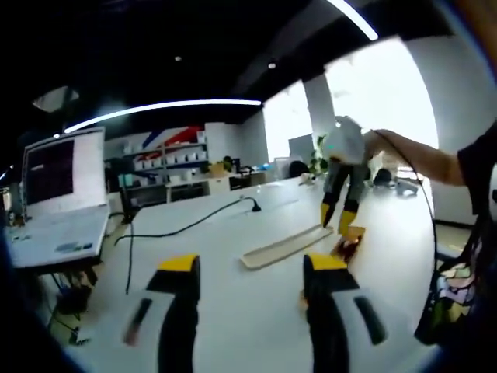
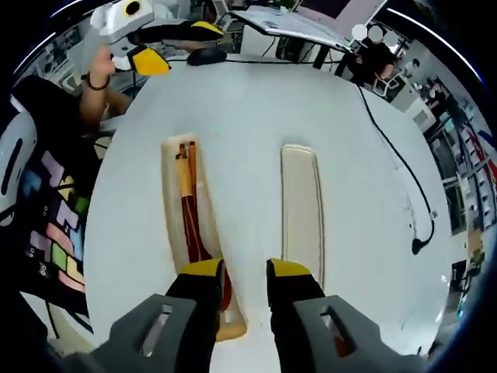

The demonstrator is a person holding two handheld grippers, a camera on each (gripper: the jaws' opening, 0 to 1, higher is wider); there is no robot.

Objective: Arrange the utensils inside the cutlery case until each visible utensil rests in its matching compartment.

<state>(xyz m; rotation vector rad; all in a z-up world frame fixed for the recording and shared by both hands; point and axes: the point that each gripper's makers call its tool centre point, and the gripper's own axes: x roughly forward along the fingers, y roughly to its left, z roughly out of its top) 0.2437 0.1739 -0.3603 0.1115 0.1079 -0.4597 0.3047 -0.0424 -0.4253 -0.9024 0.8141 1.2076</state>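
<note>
R gripper (image 2: 239, 272): jaws parallel w/ a narrow gap, nothing visibly clamped between the yellow tips. It sits over the near end of the cutlery case (image 2: 172, 202), which lies lengthwise on the white table (image 2: 241, 116). L jaw tip overlaps the case's near end, R tip sits just off its edge over bare table.

Case holds the utensils (image 2: 190, 206): reddish-brown handles w/ a yellow-orange piece alongside, running along the tray, dark-red end reaching right under the L jaw tip. Can't tell if the jaw touches it. Individual utensil types too blurry to call.

Lid (image 2: 300, 206), pale and long, lies parallel to the case, apart from it, just ahead of the R jaw tip.

L gripper (image 1: 252, 268): jaws wide apart, holding nothing, hovering over bare table, well short of case & lid. In the left gripper view the lid shows as a pale strip ahead, the R gripper points down beside it at the case end, person's arm behind it.

Other: black cable (image 2: 404, 167) snakes across the table on the far side of the lid; laptop (image 1: 58, 202) open at the table edge.
</note>
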